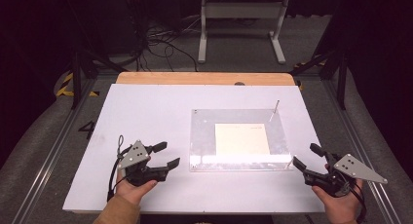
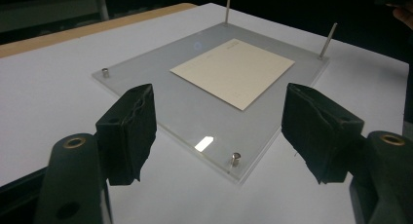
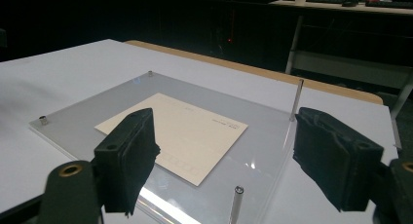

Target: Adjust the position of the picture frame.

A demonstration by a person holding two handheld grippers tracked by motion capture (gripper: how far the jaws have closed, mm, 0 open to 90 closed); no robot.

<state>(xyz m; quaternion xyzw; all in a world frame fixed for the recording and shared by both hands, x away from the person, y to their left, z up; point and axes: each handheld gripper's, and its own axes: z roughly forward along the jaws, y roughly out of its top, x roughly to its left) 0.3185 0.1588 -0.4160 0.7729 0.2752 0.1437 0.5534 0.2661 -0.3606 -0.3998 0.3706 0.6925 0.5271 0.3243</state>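
A clear acrylic plate (image 1: 202, 136) lies flat on the white board, with a cream card (image 1: 241, 139) resting on it. Thin metal posts stand at its far right corner (image 1: 275, 109) and near right corner (image 1: 290, 163). My left gripper (image 1: 169, 154) hovers just left of the plate, open and holding nothing. In the left gripper view its jaws (image 2: 221, 117) frame the plate (image 2: 146, 73), the card (image 2: 234, 70) and a short stud (image 2: 235, 159). My right gripper (image 1: 305, 155) sits at the plate's near right corner, open, with nothing held. Its jaws (image 3: 224, 146) face the card (image 3: 175, 131) and a post (image 3: 236, 202).
The white board (image 1: 146, 107) covers a wooden tabletop whose far edge (image 1: 204, 78) shows. Beyond it a white metal stand (image 1: 241, 27) and loose cables (image 1: 156, 44) lie on the grey floor. Aluminium rails (image 1: 53, 146) run along both sides of the table.
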